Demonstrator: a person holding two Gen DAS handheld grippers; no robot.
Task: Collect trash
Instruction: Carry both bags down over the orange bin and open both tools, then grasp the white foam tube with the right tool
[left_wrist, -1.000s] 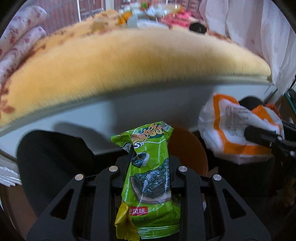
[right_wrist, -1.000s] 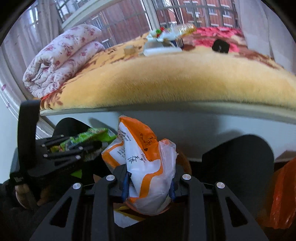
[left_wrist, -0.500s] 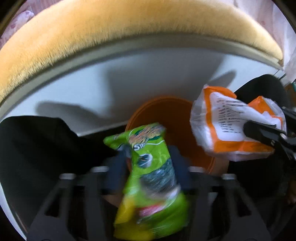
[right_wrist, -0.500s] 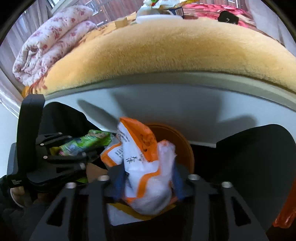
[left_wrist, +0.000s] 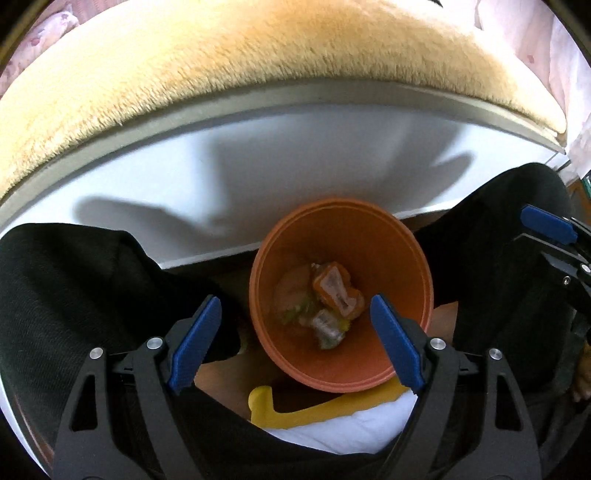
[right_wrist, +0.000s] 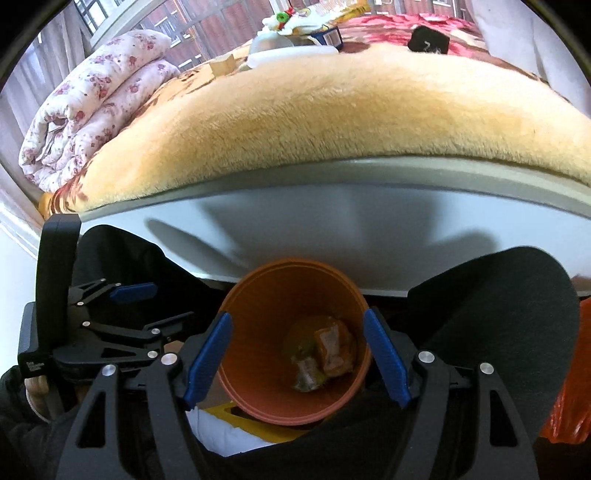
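An orange waste bin (left_wrist: 402, 258) stands on the floor by the bed, also in the right wrist view (right_wrist: 266, 306). At its bottom lie the orange-and-white wrapper (left_wrist: 338, 288) (right_wrist: 332, 349) and the green seaweed snack packet (left_wrist: 327, 328) (right_wrist: 308, 373). My left gripper (left_wrist: 295, 336) is open and empty above the bin's mouth; it also shows from the side in the right wrist view (right_wrist: 147, 306). My right gripper (right_wrist: 295, 358) is open and empty above the bin; its blue pad shows in the left wrist view (left_wrist: 546, 225).
A bed with a yellow plush blanket (right_wrist: 332, 118) and a white side panel (left_wrist: 258, 162) rises just behind the bin. A folded floral quilt (right_wrist: 88, 118) lies on it. Black-clad knees (left_wrist: 74, 295) flank the bin. An orange plastic bag (right_wrist: 569, 406) sits at right.
Both grippers have tipped down over the bin and opened. The green packet and the orange-and-white wrapper have dropped from the jaws into the bin.
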